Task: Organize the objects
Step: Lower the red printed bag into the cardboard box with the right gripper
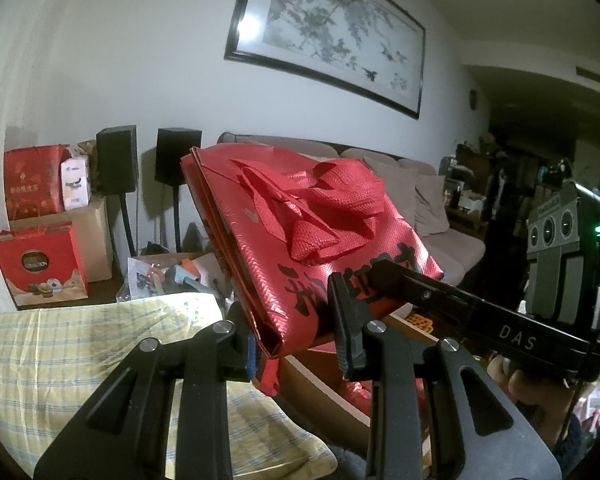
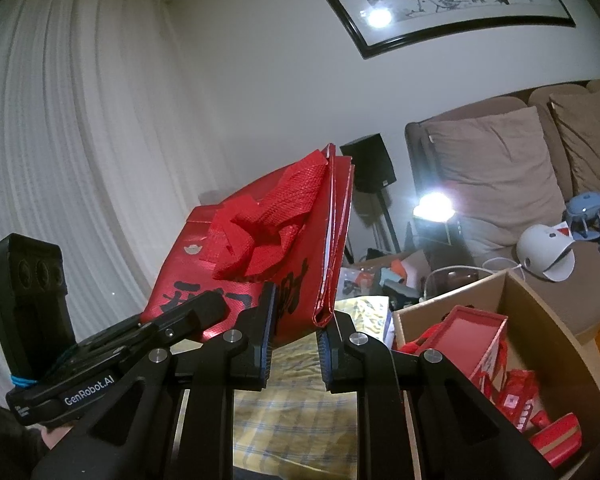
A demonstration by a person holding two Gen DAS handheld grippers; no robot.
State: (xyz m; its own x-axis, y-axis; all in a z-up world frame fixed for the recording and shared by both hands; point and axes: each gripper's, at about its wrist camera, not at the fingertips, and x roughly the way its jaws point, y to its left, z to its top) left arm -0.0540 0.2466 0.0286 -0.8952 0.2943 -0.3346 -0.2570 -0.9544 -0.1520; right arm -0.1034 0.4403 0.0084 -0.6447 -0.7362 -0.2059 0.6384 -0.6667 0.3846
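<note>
Red bag [image 1: 320, 240] is light, floppy, slick (folded flat), so we pinch edges. Left gripper [image 1: 296, 344] & right gripper [image 2: 294, 332] fingers both clamp its bottom fold.

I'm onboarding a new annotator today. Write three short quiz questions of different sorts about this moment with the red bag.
1. True or false: the red bag is folded flat and held up in the air by both the left gripper and the right gripper.
2. Multiple choice: the cardboard box holds (A) red gift items, (B) books, (C) fruit.
3. Fill in: on the wall behind the sofa hangs a framed ____.

Key: 1 true; 2 A; 3 painting.
</note>
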